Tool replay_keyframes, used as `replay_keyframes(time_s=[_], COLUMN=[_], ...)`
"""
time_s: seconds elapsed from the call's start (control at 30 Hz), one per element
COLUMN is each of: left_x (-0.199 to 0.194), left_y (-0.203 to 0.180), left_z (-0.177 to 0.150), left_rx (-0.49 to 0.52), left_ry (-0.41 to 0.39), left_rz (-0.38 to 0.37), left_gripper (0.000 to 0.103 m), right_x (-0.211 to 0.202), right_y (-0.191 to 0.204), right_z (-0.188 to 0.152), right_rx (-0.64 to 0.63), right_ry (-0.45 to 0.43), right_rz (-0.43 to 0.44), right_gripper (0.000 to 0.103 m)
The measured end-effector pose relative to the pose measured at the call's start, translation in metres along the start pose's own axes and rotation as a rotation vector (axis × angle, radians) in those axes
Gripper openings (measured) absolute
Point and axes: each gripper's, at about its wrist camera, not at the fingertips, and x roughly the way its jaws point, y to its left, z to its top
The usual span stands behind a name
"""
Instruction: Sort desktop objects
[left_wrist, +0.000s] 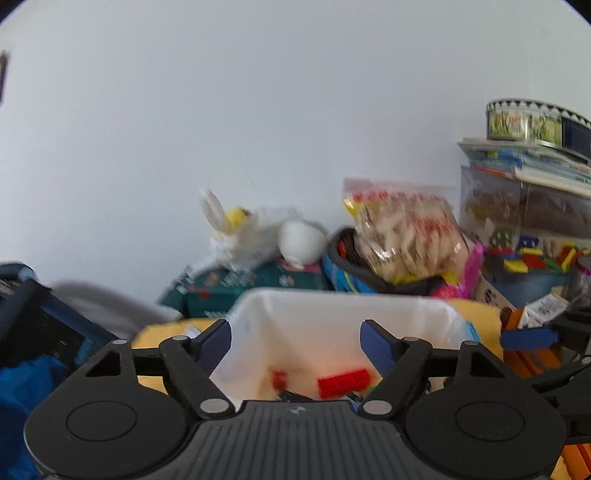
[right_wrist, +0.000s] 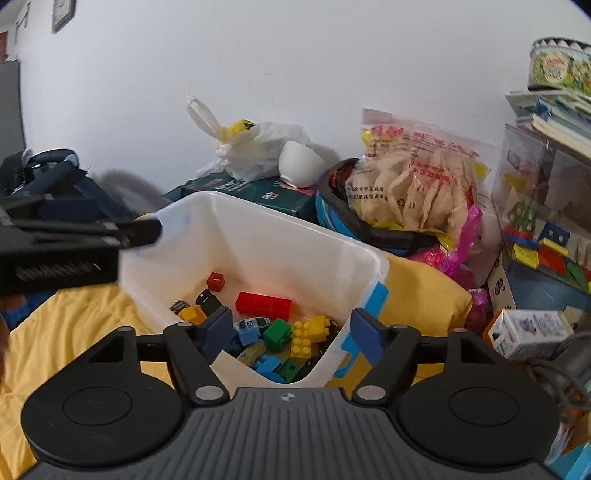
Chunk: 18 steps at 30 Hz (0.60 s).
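I had both grippers hovering at the translucent white plastic bin (right_wrist: 258, 240), which filled the lower centre of both wrist views and sat on a yellow cloth (right_wrist: 417, 291) over the desk. The left gripper (left_wrist: 295, 341) had its fingers spread wide with nothing between them, and the right gripper (right_wrist: 291, 332) was the same: fingers wide, empty, poised over the bin's near corner.

Inside the bin lay a long red building brick (right_wrist: 263, 304), a small red cube (right_wrist: 216, 281), a green block (right_wrist: 277, 334), a yellow studded brick (right_wrist: 308, 334), some blue pieces and what looked like a little toy car (right_wrist: 255, 323). I judged that a good part of the sorting was done, since the loose bricks were already gathered there.

What remained was less clear. At the right of the frame a clear box of coloured wooden blocks (right_wrist: 543, 251) stood under stacked books (right_wrist: 554, 114), with a small white carton (right_wrist: 532, 330) below it. Behind the bin sat a crinkly snack bag (right_wrist: 413, 184), a white bowl (right_wrist: 299, 164) and a white plastic bag (right_wrist: 251, 147); whether these needed sorting I couldn't tell.
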Motion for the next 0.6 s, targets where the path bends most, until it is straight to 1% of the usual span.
replay_keyframes(time_s=[0.03,0.07,0.13,0.2,0.27,0.33,0.37,0.43,0.5,0.6], left_x=[-0.010,-0.018,-0.035,-0.047,-0.055,-0.058,-0.058,-0.059,-0.057,-0.046], left_y=[0.000,0.000,-0.001,-0.003,-0.005,-0.008,-0.010,-0.012,-0.011,-0.006], left_z=[0.005,0.009,0.019,0.027,0.035,0.042,0.044,0.048,0.050,0.051], left_rx=[0.003,0.010,0.026,0.027,0.039,0.079,0.100,0.124,0.125,0.120], left_ry=[-0.023,-0.047,-0.095,-0.109,-0.099,-0.067,-0.055,-0.046,-0.031,0.028], left_rz=[0.017,0.018,0.010,0.014,-0.013,-0.046,-0.047,-0.030,-0.004,0.017], left_gripper=[0.081,0.081,0.088,0.089,0.089,0.089,0.089,0.089,0.089,0.089], right_x=[-0.002,-0.005,-0.011,-0.015,-0.016,-0.016,-0.017,-0.015,-0.010,0.002], right_y=[0.001,0.002,0.004,0.005,0.006,0.010,0.011,0.014,0.015,0.016], right_z=[0.002,0.003,0.004,0.007,0.010,0.015,0.017,0.021,0.025,0.026], right_rx=[-0.016,-0.034,-0.059,-0.069,-0.080,-0.096,-0.101,-0.111,-0.113,-0.126], right_ry=[0.008,0.012,0.009,0.021,0.052,0.084,0.089,0.111,0.147,0.210], right_rz=[0.004,0.004,0.002,0.003,0.017,0.023,0.018,0.025,0.027,0.004], right_gripper=[0.081,0.086,0.086,0.089,0.090,0.090,0.090,0.090,0.091,0.091])
